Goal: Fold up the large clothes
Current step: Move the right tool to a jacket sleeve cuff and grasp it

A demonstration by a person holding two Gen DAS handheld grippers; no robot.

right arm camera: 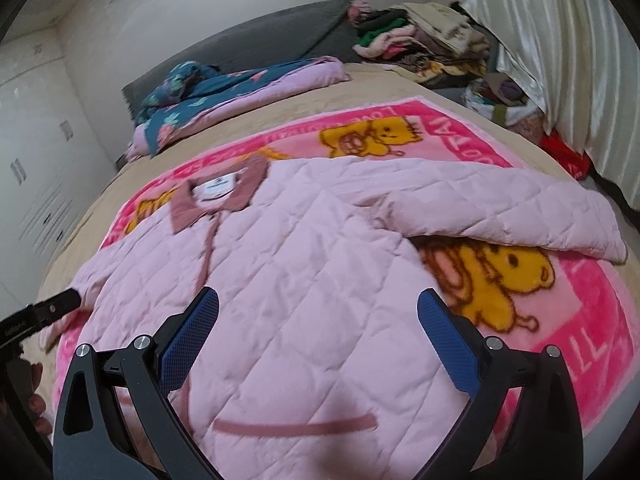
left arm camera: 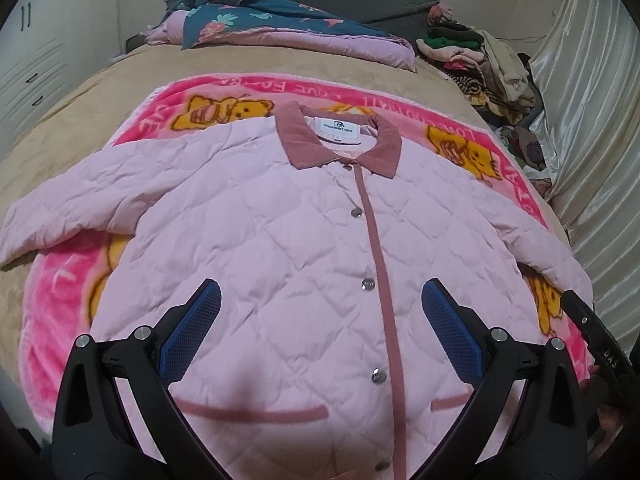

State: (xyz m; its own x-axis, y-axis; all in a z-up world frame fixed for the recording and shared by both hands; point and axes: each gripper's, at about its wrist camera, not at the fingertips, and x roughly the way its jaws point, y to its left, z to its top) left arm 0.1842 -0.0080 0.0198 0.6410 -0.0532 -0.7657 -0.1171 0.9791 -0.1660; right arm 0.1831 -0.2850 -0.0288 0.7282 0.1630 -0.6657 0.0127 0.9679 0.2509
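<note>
A pale pink quilted jacket (left arm camera: pixel 280 240) with a dusty-rose collar (left arm camera: pixel 340 140) and front placket lies flat, front up and snapped shut, on a pink bear-print blanket (left arm camera: pixel 56 300). Both sleeves spread out to the sides. My left gripper (left arm camera: pixel 320 304) is open and empty above the jacket's lower front. My right gripper (right arm camera: pixel 318 308) is open and empty above the jacket's right side (right arm camera: pixel 300 260), near the right sleeve (right arm camera: pixel 500 216). Each gripper's black body shows at the edge of the other view, the right one in the left wrist view (left arm camera: pixel 600 344) and the left one in the right wrist view (right arm camera: pixel 36 316).
The blanket lies on a tan bedspread (left arm camera: pixel 100 92). A folded pink and navy floral quilt (left arm camera: pixel 272 24) sits at the head of the bed. A heap of clothes (left arm camera: pixel 480 60) is at the far right by a white curtain (left arm camera: pixel 592 120). White cabinets (left arm camera: pixel 36 48) stand left.
</note>
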